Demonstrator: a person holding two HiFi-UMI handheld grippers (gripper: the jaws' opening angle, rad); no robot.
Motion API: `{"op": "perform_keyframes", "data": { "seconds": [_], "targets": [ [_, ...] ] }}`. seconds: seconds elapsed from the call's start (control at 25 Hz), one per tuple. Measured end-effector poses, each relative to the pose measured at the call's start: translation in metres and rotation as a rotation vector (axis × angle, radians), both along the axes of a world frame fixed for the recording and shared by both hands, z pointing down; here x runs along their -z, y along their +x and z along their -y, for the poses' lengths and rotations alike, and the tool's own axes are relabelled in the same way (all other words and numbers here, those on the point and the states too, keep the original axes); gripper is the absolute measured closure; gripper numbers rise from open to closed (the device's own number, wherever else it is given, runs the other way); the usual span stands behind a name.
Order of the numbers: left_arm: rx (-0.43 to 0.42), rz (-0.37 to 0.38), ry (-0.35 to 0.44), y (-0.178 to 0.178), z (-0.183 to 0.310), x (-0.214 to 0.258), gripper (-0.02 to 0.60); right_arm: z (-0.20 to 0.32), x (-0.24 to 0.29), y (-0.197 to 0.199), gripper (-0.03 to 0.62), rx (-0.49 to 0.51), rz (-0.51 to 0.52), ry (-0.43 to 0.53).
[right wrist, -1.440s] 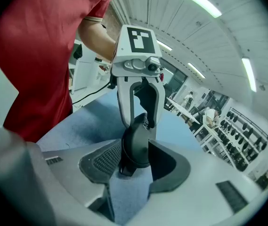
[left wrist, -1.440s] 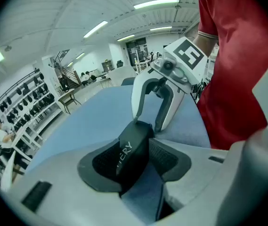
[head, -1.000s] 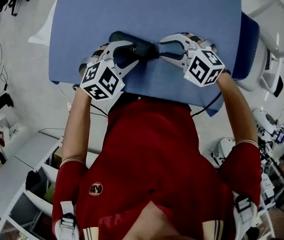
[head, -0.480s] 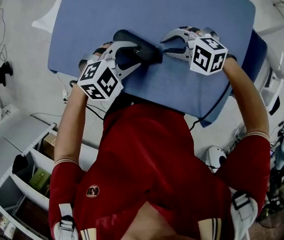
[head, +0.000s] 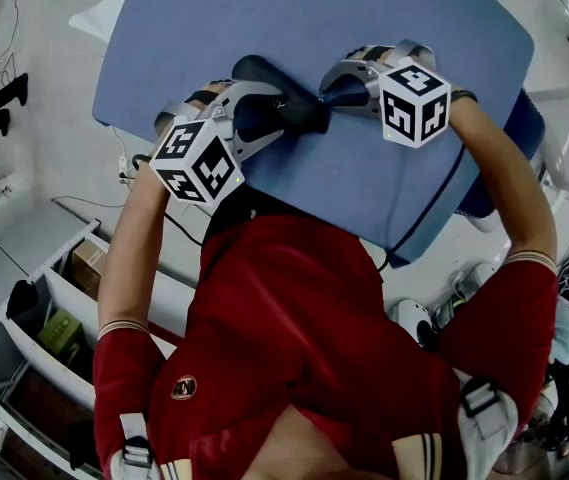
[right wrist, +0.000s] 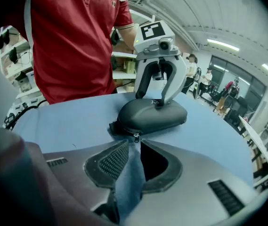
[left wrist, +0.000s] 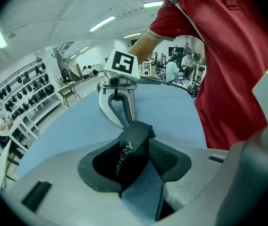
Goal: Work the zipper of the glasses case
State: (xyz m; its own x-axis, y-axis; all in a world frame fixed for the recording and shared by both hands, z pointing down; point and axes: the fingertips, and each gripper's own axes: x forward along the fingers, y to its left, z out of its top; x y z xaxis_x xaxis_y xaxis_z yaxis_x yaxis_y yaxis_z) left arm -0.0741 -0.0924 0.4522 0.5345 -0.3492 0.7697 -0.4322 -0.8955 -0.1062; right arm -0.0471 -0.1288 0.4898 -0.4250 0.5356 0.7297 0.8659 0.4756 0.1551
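A black zipped glasses case (head: 276, 101) lies on the blue table (head: 384, 18). My left gripper (head: 256, 116) straddles the case's near-left half, and the case (left wrist: 133, 155) sits wedged between its pads, shut on it. My right gripper (head: 326, 95) is at the case's right end. In the right gripper view the small metal zipper pull (right wrist: 136, 136) hangs at the end of the case (right wrist: 150, 114), right at my fingertips (right wrist: 134, 145). These jaws have just been closing. A narrow gap still shows blue table between them, and the pads do not press on the pull.
The table's near edge (head: 294, 203) runs just in front of the person's red shirt (head: 304, 348). White shelving with boxes (head: 34, 308) stands at lower left. A white chair (head: 564, 158) and a dark blue cushion (head: 524, 128) lie past the right table edge.
My right gripper has rolled, dipped toward the case's right end, and its jaws have narrowed. My left gripper has stayed on the case. The head view has shifted slightly.
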Motion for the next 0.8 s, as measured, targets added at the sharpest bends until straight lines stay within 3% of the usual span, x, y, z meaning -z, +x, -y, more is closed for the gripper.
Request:
{"op": "perform_keyframes", "data": {
  "seconds": [0.36,0.44,0.8],
  "targets": [
    [0.022,-0.007,-0.006,-0.0008,0.0024,-0.0004,0.403,-0.004,-0.0017,-0.0082,0.542,0.143,0.008,0.005],
    [0.029,-0.013,-0.004,-0.0009,0.0023,0.0002,0.403,-0.0028,-0.0005,-0.0074,0.566,0.151,0.0,0.002],
    [0.036,-0.018,-0.006,-0.0014,0.0012,-0.0018,0.403,0.0029,0.0002,-0.0019,0.568,0.12,-0.022,-0.023]
  ]
}}
